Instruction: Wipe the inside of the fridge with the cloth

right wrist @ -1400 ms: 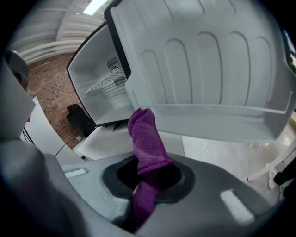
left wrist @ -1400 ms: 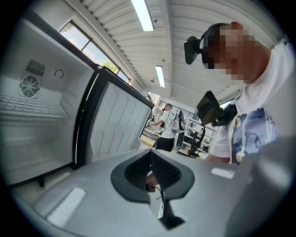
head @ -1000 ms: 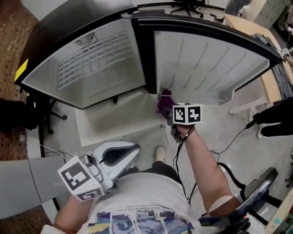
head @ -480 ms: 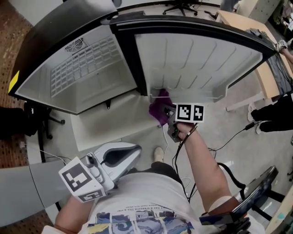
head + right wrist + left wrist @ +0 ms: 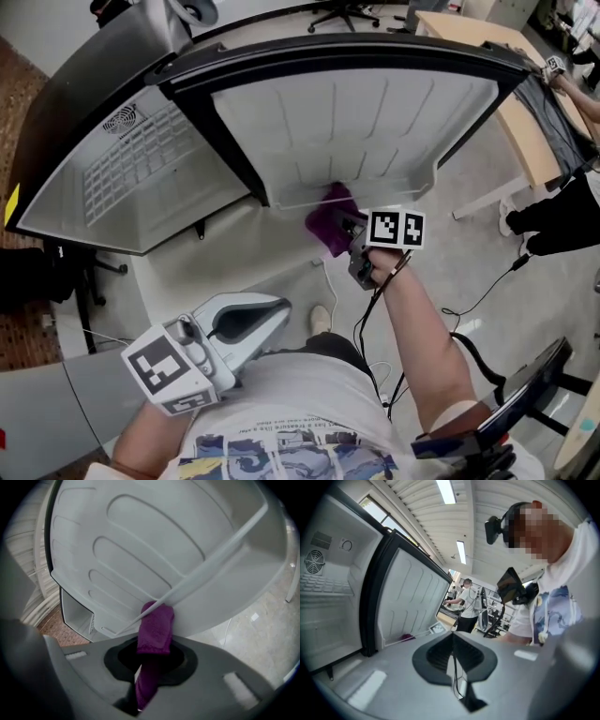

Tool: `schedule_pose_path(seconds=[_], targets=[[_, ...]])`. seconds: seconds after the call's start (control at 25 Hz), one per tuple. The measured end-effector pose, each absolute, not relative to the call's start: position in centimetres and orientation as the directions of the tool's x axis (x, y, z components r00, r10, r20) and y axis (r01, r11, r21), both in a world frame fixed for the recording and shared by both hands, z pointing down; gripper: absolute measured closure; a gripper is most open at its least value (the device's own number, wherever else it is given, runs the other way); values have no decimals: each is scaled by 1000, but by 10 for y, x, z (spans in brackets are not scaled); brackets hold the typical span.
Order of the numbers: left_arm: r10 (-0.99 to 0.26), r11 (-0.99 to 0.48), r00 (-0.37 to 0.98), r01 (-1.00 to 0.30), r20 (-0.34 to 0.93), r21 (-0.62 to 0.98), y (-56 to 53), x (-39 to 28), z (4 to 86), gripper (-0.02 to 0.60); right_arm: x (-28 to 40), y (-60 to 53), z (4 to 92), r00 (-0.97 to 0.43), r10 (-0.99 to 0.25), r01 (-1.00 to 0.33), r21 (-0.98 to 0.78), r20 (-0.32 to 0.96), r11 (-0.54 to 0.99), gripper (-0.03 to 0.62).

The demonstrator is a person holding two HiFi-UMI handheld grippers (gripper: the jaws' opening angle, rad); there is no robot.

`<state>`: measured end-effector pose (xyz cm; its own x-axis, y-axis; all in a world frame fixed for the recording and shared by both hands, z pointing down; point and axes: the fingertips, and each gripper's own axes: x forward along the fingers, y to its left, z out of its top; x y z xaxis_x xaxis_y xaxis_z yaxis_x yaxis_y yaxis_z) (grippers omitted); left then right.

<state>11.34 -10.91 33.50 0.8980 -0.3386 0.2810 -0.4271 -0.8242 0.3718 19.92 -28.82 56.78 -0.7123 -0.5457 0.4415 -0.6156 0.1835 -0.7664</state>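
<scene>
Purple cloth (image 5: 328, 223) is at the centre of the head view. The right gripper (image 5: 349, 234) has its jaws closed on it, and the top of the cloth touches the rail (image 5: 206, 569) low on the white fridge door (image 5: 356, 112). The open fridge (image 5: 131, 173) is at the upper left. The left gripper (image 5: 246, 323) is at the lower left, jaws together and empty.

I note a pale, glossy floor (image 5: 464, 234) beneath me, with brown patterned carpet (image 5: 21, 328) at my left. A light wooden table (image 5: 506, 89) stands at the far right, and the black base of an office chair (image 5: 349, 13) sits beyond. Overhead, long strip lights (image 5: 446, 490) burn on a ribbed ceiling (image 5: 487, 508).
</scene>
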Motion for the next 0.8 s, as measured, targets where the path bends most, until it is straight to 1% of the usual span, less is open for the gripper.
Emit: schedule_pose_path(seconds=[0.36,0.8], targets=[[-297,-850,910,-390,289,355,-118,146,337,574,255,-297,571,-671,-603,-620,-773,432,136,540],[-248,-870,922,-347,298,350,-119,172,339,574,327,-296,572,-584,-676,-653,-755,449,63,542]])
